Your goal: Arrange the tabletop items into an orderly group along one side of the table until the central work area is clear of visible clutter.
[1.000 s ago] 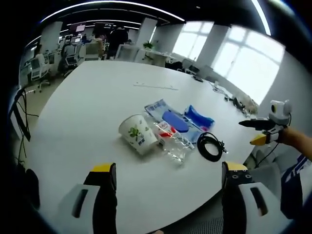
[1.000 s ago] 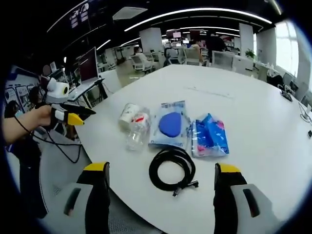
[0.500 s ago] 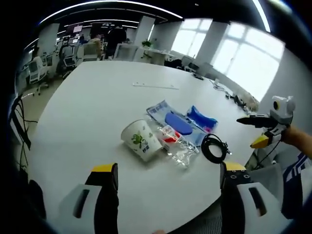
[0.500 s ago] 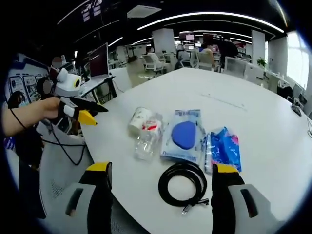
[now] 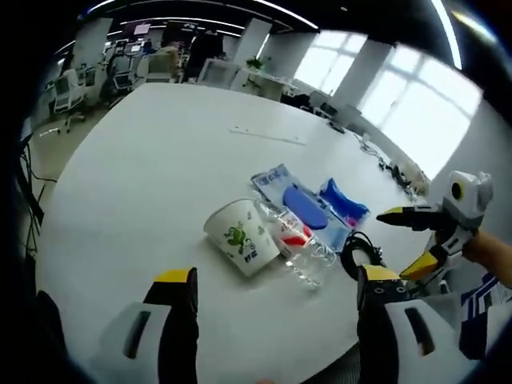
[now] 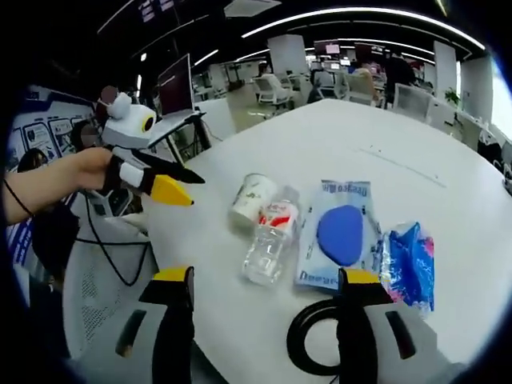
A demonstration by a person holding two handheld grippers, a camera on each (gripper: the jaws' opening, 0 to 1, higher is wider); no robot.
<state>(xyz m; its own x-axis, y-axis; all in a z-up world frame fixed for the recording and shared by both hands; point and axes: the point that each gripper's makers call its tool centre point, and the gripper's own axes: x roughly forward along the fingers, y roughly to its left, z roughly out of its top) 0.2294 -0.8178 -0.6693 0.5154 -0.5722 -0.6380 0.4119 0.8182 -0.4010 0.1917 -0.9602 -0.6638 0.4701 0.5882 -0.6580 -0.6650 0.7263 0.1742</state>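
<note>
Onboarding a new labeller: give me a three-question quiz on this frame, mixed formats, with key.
1. True or false: the paper cup lies on its side, next to the plastic bottle.
2. What is the coiled thing at the table edge? A) black cable B) red ribbon C) metal chain
3. Fill in: the left gripper holds ____.

Key: 1 true. 2 A, the black cable. 3 nothing; it and the right gripper are open.

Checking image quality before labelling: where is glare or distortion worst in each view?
Left gripper view: windows blow out white, and the table edge bows from fisheye. Right gripper view: ceiling light strips flare; the paper cup and bottle stay sharp.
</note>
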